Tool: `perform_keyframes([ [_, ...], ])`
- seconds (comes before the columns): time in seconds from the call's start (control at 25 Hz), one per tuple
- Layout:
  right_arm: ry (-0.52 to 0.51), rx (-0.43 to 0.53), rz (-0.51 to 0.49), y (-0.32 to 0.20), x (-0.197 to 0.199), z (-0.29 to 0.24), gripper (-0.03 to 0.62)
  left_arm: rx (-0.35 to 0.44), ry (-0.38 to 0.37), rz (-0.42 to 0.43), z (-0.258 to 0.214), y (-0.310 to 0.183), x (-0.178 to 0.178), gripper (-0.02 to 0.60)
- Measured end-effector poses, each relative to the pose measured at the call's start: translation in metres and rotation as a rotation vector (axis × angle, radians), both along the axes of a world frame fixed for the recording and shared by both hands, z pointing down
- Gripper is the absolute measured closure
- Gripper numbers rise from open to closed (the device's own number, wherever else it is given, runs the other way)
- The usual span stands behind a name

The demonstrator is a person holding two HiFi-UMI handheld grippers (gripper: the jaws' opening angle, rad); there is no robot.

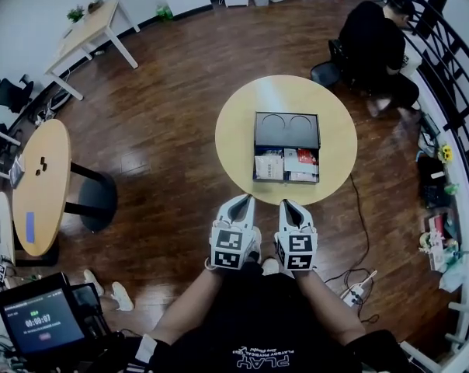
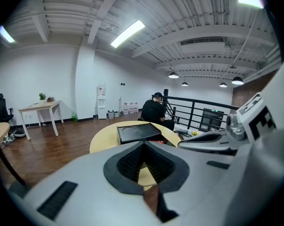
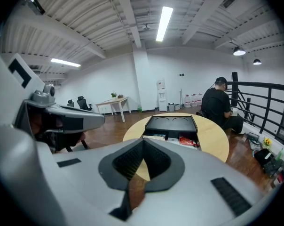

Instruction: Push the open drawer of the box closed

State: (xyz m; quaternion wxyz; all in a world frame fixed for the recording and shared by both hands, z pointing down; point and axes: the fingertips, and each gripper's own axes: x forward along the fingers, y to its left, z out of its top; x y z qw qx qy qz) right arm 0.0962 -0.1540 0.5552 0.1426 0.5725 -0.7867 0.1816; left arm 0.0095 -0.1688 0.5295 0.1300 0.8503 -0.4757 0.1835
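1. Head view: a black box is pictured on a round yellow table. Its drawer is drawn out toward the person and is packed with packets and papers.
2. The left gripper and right gripper are held side by side just short of the table's near edge, well apart from the drawer. In both gripper views the jaws are seen pressed tip to tip, with nothing gripped between them.
3. The drawer is judged to be rigid and fairly light, and it is likely to slide under a steady push. Its front wall is best pressed near the middle, since an off-centre shove could skew it or send the whole box across the smooth tabletop.
4. The drawer's front face and runners are hidden from above, and the print on the packets cannot be read. A seated person beyond the table is shown only from behind.
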Motion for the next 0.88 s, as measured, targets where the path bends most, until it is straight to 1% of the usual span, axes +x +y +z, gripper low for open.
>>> perform_keyframes([
  [0.16, 0.014, -0.029, 0.008, -0.035, -0.004, 0.013, 0.589, -0.029, 0.008, 0.016, 0.012, -0.035, 0.001, 0.584],
  [0.56, 0.076, -0.103, 0.051, -0.06, 0.008, 0.055, 0.589, -0.081, 0.021, 0.036, 0.034, -0.064, -0.001, 0.584],
  [0.72, 0.102, -0.145, 0.058, -0.075, 0.007, 0.072, 0.589, -0.097, 0.024, 0.026, 0.045, -0.078, -0.007, 0.584],
  [0.88, 0.122, -0.198, 0.082, -0.078, 0.01, 0.089, 0.589, -0.125, 0.021, 0.016, 0.058, -0.083, -0.012, 0.584],
])
